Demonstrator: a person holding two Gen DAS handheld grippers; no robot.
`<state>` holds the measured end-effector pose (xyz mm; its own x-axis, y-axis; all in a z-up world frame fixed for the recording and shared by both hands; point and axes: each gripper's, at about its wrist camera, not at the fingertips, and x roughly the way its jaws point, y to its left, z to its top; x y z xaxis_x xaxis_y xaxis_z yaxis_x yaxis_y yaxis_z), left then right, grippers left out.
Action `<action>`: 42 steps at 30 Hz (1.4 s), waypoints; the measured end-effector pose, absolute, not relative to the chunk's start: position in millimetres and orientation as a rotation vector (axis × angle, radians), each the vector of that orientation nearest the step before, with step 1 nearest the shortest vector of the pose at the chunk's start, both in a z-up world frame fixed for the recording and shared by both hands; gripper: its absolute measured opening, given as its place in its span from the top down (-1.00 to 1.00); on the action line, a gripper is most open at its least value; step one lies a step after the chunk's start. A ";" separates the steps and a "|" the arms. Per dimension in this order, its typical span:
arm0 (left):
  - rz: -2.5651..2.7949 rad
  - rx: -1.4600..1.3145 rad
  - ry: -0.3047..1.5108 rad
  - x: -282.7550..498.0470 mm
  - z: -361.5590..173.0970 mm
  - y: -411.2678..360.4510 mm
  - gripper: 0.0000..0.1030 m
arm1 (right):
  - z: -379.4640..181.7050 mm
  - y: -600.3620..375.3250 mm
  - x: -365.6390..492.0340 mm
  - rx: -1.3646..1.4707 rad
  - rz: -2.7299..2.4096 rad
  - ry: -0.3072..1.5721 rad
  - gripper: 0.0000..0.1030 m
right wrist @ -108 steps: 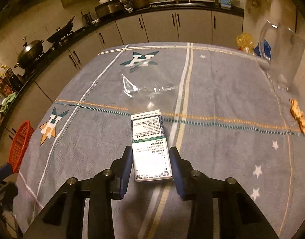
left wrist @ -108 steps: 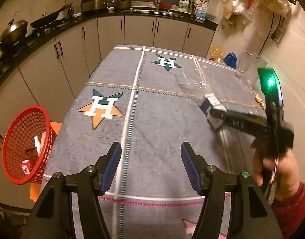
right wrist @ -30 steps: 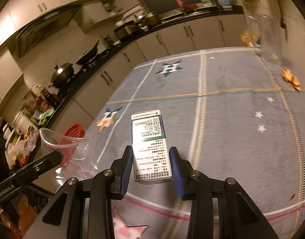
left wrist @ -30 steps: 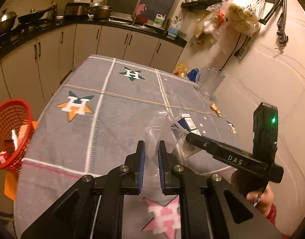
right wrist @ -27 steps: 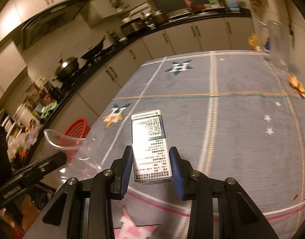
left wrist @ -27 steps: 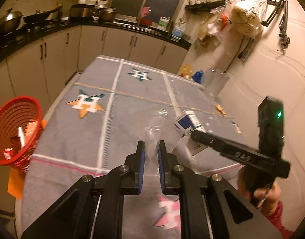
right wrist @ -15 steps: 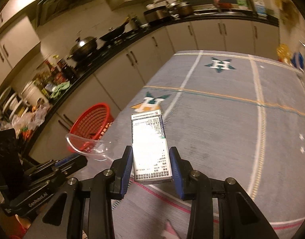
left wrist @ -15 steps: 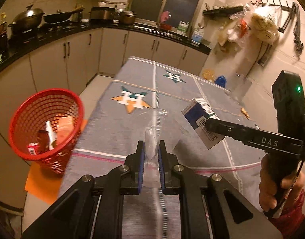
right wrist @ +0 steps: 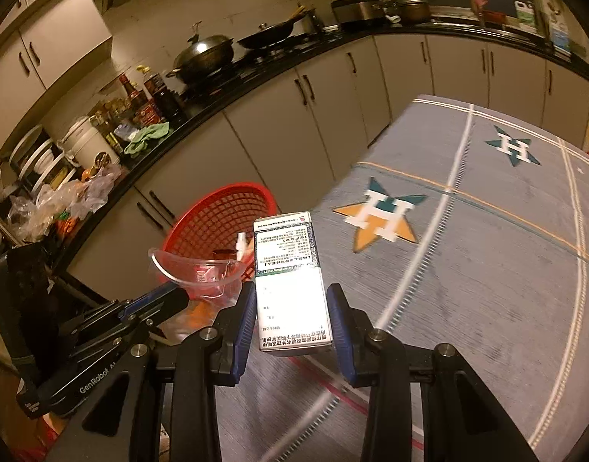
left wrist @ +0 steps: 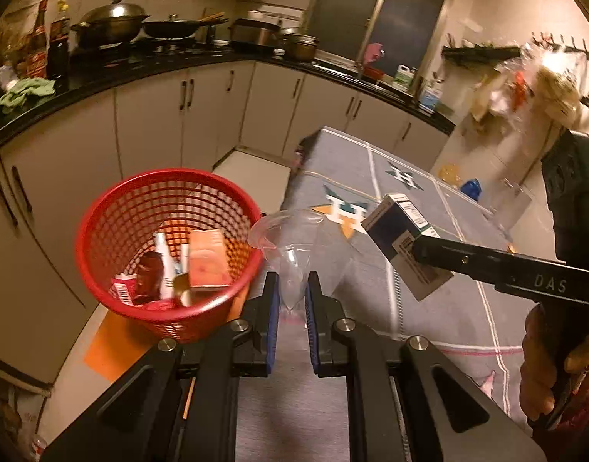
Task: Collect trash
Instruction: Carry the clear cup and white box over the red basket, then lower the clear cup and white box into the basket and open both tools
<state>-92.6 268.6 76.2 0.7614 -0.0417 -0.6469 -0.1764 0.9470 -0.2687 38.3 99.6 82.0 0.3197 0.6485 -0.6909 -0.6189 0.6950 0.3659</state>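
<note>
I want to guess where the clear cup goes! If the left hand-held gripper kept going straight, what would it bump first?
Probably the red basket's near rim or the floor beside it; depth is unclear.

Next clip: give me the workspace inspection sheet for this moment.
Surface: table under a grey star-print cloth.
Job's things: clear plastic cup in the left gripper; printed carton in the right gripper; red basket on the floor beside the table, trash already in it.
Clutter: small wrappers at the table's far edge.
Grippers: both shut on their items, near the basket.
Cables: nothing seen.
Surroundings: kitchen counter with woks, bottles.
</note>
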 end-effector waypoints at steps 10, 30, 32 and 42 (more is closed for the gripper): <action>0.167 -0.368 0.699 -85.5 72.7 316.5 0.76 | 83.4 156.2 51.8 0.016 0.895 0.953 0.22; 0.246 -0.397 0.752 -56.3 45.1 364.8 0.76 | 56.8 230.4 77.8 0.017 0.923 1.024 0.22; 0.251 -0.398 0.758 -53.5 42.1 367.2 0.76 | 53.9 233.4 82.1 0.024 0.921 1.030 0.22; 0.258 -0.385 0.774 -44.9 33.8 373.1 0.76 | 44.7 244.8 89.8 0.036 0.914 1.052 0.22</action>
<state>-44.9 373.1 33.8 0.6887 0.0856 -0.7199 -0.3637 0.8998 -0.2410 89.8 244.8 44.7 0.1761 0.6617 -0.7288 -0.6293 0.6450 0.4335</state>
